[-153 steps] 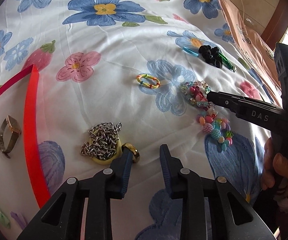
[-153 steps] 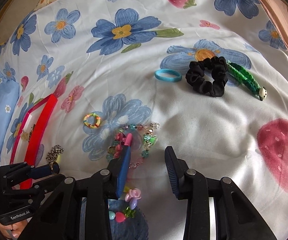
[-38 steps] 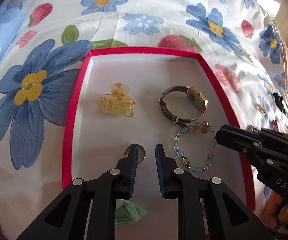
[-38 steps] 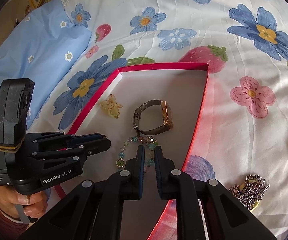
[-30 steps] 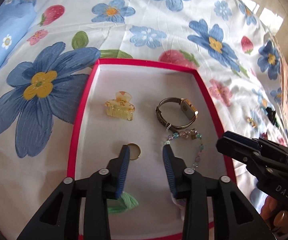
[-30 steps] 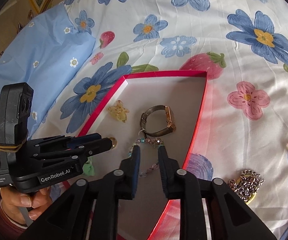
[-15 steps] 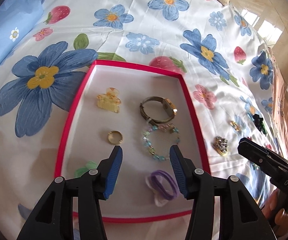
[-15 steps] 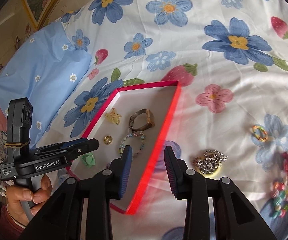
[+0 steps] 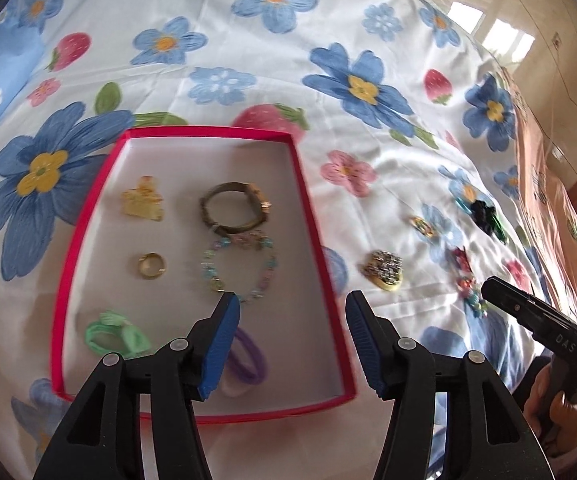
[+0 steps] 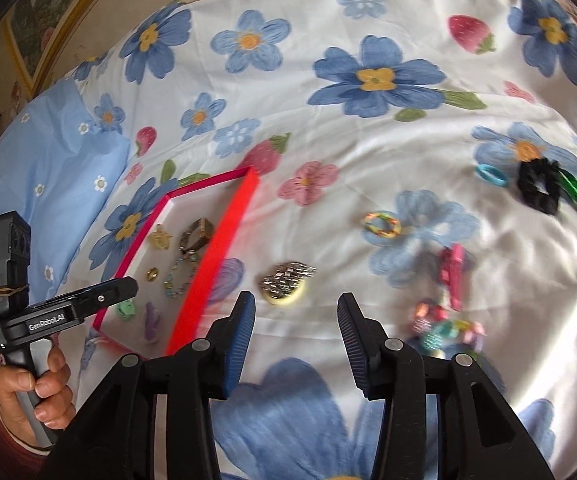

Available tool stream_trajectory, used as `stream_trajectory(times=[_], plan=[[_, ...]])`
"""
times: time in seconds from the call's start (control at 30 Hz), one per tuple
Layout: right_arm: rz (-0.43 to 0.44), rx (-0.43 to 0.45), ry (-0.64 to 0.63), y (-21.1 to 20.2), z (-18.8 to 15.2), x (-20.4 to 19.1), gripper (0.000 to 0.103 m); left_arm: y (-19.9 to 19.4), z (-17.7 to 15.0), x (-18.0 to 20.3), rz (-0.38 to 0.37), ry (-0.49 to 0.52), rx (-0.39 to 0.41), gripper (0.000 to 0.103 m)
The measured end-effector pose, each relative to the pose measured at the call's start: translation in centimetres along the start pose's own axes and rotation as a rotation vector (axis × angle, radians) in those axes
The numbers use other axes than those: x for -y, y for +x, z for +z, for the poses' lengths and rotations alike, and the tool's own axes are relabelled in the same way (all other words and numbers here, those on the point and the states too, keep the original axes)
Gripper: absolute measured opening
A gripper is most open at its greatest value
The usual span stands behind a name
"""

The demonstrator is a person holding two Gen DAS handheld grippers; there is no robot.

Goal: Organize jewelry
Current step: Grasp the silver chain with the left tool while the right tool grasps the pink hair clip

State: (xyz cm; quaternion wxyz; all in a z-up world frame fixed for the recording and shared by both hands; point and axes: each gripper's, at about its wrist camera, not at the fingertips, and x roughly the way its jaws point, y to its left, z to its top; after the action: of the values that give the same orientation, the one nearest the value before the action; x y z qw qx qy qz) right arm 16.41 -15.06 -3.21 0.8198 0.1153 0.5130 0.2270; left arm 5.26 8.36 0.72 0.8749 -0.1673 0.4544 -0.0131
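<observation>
Left wrist view: the left gripper (image 9: 292, 312) hangs over the red box (image 9: 88, 216), jaws opening, nothing between them; ring (image 9: 151, 265) and bracelet (image 9: 240, 268) lie inside. At three o'clock, the chain (image 10: 286, 282) waits on the bed (image 10: 368, 140) before the empty, opening right gripper (image 10: 296, 316), probably next.

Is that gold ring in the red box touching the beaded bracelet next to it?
Apart. In the left wrist view, white box floor shows between the gold ring and the beaded bracelet.
</observation>
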Motion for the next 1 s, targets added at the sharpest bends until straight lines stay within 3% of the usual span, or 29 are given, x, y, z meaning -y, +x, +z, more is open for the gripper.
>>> stream_trajectory(times=[0.3,0.6,0.8,1.0], plan=[[-0.061,0.028,0.077,-1.9,-0.7,4.6,0.045,2.0,0.7,3.1,-0.014,0.073,-0.026,0.055],[-0.079,0.039,0.1,-1.7,0.1,6.8,0.045,5.5,2.1,7.0,-0.019,0.178,-0.07,0.054],[-0.089,0.028,0.095,-0.5,1.1,7.7,0.045,8.6,3.1,9.3,-0.01,0.24,-0.104,0.05],[-0.102,0.004,0.103,1.2,1.9,8.7,0.045,12.3,4.0,10.5,0.005,0.271,-0.152,0.039]])
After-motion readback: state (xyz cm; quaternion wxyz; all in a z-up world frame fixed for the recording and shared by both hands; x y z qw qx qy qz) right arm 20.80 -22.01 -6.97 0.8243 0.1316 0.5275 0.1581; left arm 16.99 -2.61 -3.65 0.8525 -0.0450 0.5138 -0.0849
